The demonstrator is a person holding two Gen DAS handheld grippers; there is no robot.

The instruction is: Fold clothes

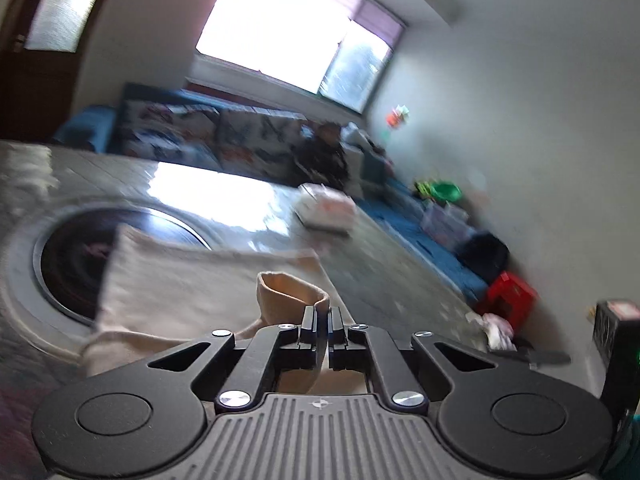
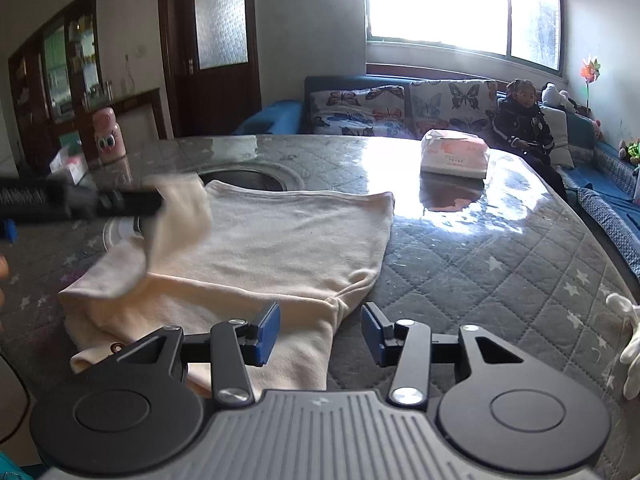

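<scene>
Cream shirt lies flat (1 sleeve lifted) on quilted table.

Cream garment; grey quilted tabletop with white stars; butterfly-print sofa cushions; blue pads on black right gripper.

No words, brands or numbers can be read in either view. The white packet on the surface bears orange-red print, too blurred to make out. The small cross-shaped mark on each hand-held gripper's ribbed housing is a symbol only, with no lettering.
</scene>
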